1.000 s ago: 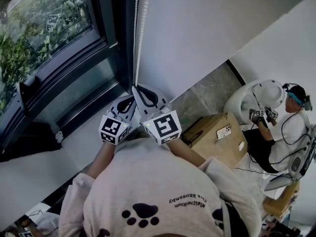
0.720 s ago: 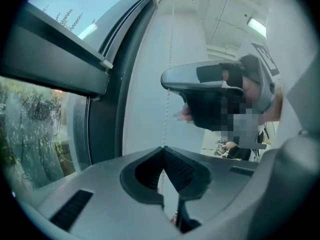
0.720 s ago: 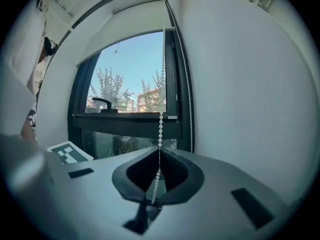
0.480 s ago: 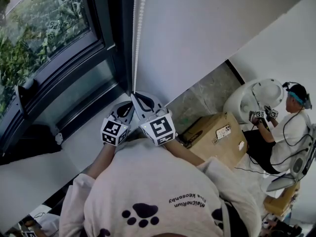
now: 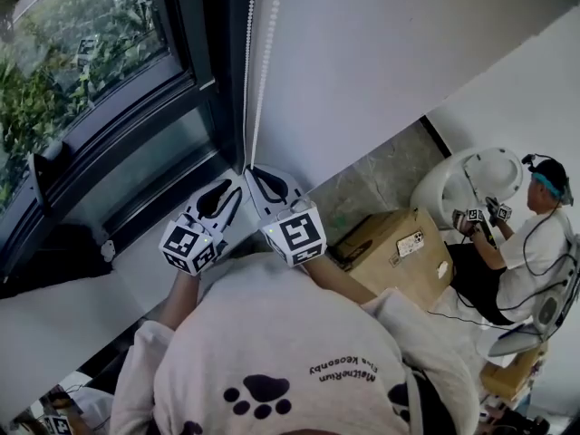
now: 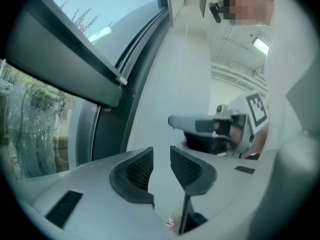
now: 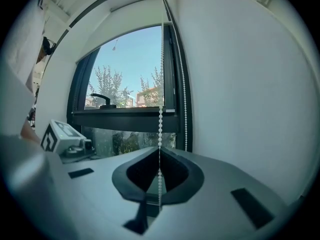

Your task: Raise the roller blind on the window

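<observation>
Head view: the window (image 5: pixel 100 89) is at upper left in a dark frame, with a white wall to its right. The chain (image 5: pixel 248 71) hangs in two strands down the frame's edge. You have the right claw (image 5: pixel 250 169) at the chain's lower end, probably low so that a pull has slack to travel. The left claw (image 5: pixel 234 185) sits just beside it, pointed the same way, likely waiting to take the next grip. Each gripper carries a cube (image 5: pixel 294 235) with black square markers and no words. Your shirt (image 5: pixel 272 352) shows a paw print and two upside-down lines that are too small to read reliably. The box (image 5: pixel 391 254) on the floor has a label whose text is illegible. Left gripper view: the left claw (image 6: pixel 161 153) is spread a little, with a narrow gap and nothing in it. It is aimed along the pale wall by the frame, with the right gripper beyond it. Right gripper view: the right claw (image 7: pixel 160 152) is pressed together on one chain strand (image 7: pixel 160 119), which runs taut and plumb through the pads, so the pinch looks ready for a straight pull. The second strand (image 7: pixel 182 84) hangs free just beside the frame. The glass shows sky and trees to its top. No blind cloth covers it, so the blind seems largely raised, though its roller cannot be made out.
</observation>
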Motion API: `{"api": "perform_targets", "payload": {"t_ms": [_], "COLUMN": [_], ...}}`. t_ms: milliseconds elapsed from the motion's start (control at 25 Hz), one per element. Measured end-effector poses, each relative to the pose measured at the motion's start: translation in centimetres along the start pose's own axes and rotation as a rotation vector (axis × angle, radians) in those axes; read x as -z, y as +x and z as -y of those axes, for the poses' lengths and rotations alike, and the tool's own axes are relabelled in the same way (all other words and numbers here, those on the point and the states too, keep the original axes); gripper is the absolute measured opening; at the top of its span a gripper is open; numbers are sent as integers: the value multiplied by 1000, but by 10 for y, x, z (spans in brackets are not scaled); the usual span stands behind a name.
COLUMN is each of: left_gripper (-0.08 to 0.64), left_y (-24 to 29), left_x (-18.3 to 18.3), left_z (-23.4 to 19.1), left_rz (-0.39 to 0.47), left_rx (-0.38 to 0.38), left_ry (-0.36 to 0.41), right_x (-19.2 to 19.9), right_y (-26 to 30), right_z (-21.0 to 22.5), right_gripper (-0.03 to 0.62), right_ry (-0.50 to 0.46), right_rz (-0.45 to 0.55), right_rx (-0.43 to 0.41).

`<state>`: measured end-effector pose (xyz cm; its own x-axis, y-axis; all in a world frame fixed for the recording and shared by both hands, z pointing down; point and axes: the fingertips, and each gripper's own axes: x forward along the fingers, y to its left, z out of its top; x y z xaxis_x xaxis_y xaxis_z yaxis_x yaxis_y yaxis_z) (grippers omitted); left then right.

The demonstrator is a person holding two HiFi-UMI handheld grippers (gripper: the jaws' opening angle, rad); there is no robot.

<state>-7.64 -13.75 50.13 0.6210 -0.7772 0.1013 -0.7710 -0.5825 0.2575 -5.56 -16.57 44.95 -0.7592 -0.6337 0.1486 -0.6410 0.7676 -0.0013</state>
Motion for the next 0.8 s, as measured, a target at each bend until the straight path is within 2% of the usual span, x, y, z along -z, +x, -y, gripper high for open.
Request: {"api": "perform_targets", "payload": {"t_ms": [160, 360, 520, 800], "left_gripper": [100, 100, 98, 92], "left_y": [-4, 2, 11, 19], "left_x": [-57, -112, -141, -177], "left_z": [12, 34, 44, 55], "left_rz": [84, 77, 63, 96], "left_rx": [43, 68, 69, 57], "left_ry": [26, 127, 190, 253], "right_x": [1, 0, 0, 0], "right_y": [1, 2, 2, 1], "right_z": [-2, -6, -7, -11], "right_gripper": [11, 11, 11, 11], "right_ry": [1, 2, 4, 7], "right_rz": [0, -1, -3, -4], "right_rx": [-5, -8, -8, -10]}}
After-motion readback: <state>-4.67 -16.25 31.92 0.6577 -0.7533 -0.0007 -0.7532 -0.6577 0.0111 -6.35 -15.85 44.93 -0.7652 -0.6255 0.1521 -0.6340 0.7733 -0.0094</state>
